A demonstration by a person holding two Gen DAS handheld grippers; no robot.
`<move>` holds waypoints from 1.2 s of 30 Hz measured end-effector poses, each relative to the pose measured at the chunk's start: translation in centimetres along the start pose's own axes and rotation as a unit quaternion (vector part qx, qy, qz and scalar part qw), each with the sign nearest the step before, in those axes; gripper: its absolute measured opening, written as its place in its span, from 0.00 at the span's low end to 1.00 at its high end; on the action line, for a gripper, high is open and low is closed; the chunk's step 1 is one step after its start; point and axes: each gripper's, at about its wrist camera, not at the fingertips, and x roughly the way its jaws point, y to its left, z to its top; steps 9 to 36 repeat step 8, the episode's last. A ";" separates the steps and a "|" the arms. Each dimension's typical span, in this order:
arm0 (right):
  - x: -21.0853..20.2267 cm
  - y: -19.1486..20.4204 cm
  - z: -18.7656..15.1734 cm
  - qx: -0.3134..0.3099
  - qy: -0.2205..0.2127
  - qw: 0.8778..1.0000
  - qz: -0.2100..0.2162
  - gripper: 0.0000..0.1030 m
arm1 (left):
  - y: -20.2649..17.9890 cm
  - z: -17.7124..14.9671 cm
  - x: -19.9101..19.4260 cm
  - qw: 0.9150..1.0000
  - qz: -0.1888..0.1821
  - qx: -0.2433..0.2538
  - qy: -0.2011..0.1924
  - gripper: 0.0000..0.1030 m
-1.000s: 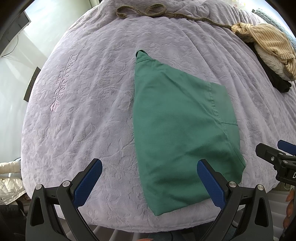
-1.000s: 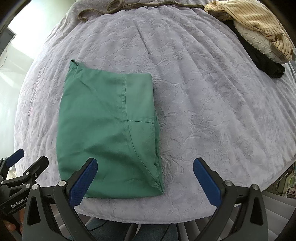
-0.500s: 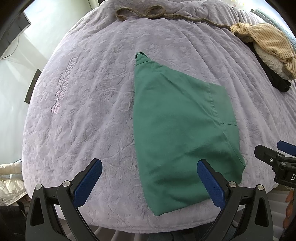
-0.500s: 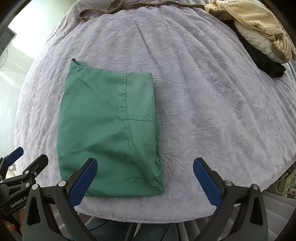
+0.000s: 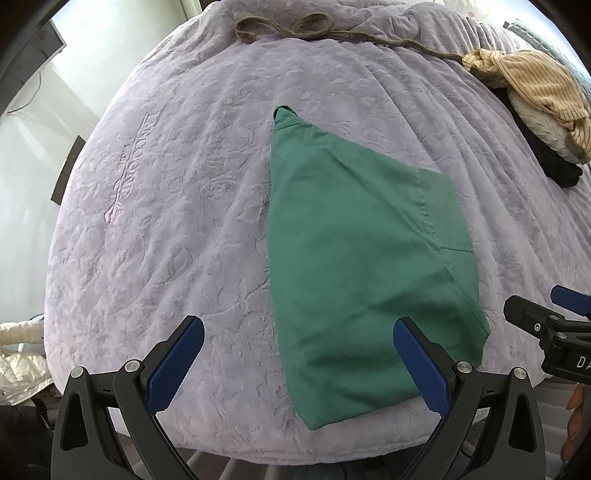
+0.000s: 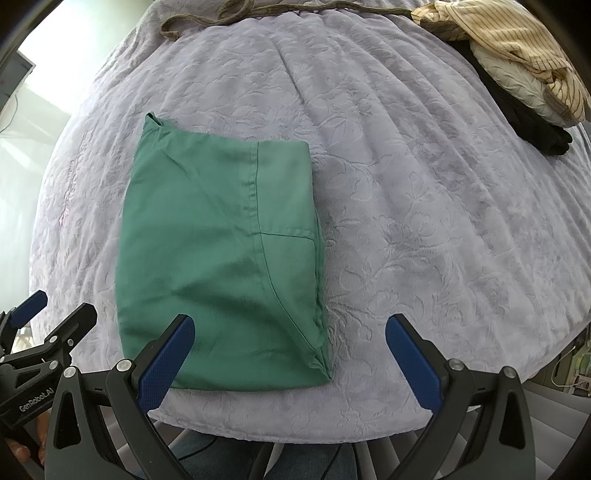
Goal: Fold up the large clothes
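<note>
Nothing has shifted since the earlier frames — from the left wrist, the left gripper gapes wide and empty above the folded green cotton garment lying smooth on the embossed lilac bedspread. From the right wrist, the right gripper likewise spreads wide, holding nothing — its left blue pad over the garment's near edge.

We list: garment, smooth matt green cloth; bedspread, plush lilac fabric with embossed floral texture; far cord, rough twisted fibre; gripper pads, dimpled blue rubber.

Lavender embossed bedspread, bright white wall.
</note>
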 end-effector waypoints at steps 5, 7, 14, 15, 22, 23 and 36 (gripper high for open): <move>0.1 -0.2 0.1 0.000 0.001 1.000 0.000 1.00 | 0.1 0.0 0.0 1.000 -0.003 0.003 -0.002 1.00; 0.0 -0.1 0.1 0.000 0.002 1.000 0.000 1.00 | 0.1 0.0 -0.1 1.000 -0.004 0.005 -0.003 1.00; 0.0 -0.2 0.1 0.001 0.001 1.000 0.001 1.00 | 0.1 0.0 -0.1 1.000 -0.004 0.005 -0.003 1.00; 0.0 -0.2 0.1 0.001 0.001 1.000 0.001 1.00 | 0.1 0.0 -0.1 1.000 -0.004 0.005 -0.003 1.00; 0.0 -0.2 0.1 0.001 0.001 1.000 0.001 1.00 | 0.1 0.0 -0.1 1.000 -0.004 0.005 -0.003 1.00; 0.0 -0.2 0.1 0.001 0.001 1.000 0.001 1.00 | 0.1 0.0 -0.1 1.000 -0.004 0.005 -0.003 1.00; 0.0 -0.2 0.1 0.001 0.001 1.000 0.001 1.00 | 0.1 0.0 -0.1 1.000 -0.004 0.005 -0.003 1.00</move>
